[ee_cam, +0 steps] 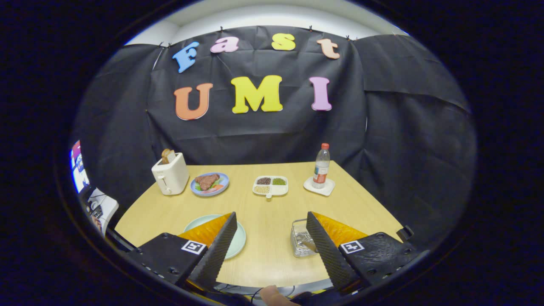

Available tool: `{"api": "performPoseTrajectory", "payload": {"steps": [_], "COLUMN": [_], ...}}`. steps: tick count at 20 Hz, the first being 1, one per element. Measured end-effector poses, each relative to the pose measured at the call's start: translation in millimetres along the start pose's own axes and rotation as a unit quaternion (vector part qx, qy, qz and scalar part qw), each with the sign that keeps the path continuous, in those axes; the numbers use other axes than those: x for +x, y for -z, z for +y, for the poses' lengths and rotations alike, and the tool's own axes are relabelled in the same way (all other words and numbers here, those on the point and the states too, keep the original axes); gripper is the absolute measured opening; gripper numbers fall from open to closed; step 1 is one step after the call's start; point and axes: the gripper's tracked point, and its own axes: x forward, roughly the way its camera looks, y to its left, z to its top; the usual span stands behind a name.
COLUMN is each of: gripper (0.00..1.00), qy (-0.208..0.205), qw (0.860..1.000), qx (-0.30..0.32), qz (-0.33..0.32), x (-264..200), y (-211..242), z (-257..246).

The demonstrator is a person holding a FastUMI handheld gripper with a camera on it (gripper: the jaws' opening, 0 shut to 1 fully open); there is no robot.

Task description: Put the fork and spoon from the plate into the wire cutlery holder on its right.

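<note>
Tool (272, 231) fingers spread, empty, above table (263, 229); plate (236, 242) left, wire cutlery holder (301, 238) right; bottle (321, 165) label unreadable.

The fingers (221, 246) cover much of the pale green plate (240, 238) and part of the wire holder (301, 238).

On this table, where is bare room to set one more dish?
Bare wood lies between the open tongs, bordered by the green plate, wire cutlery holder and divided dish. The far row is crowded.
</note>
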Motion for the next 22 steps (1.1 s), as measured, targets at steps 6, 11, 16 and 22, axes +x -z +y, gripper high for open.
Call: {"api": "performPoseTrajectory", "payload": {"steps": [6,11,16,22], "gripper": [0.98,0.98,0.96,0.96], "qy": [0.003,0.014,0.007,0.001], "qw": [0.996,0.99,0.987,0.983], "qx": [-0.005,-0.031,-0.025,-0.008], "qz": [-0.085,-0.14,-0.161,-0.185], "x": [-78.8,-133.3,-162.4,-181.1], "y": [-14.6,-15.3,-0.7,7.2], "z": [29.0,46.6,52.6,52.8]}}
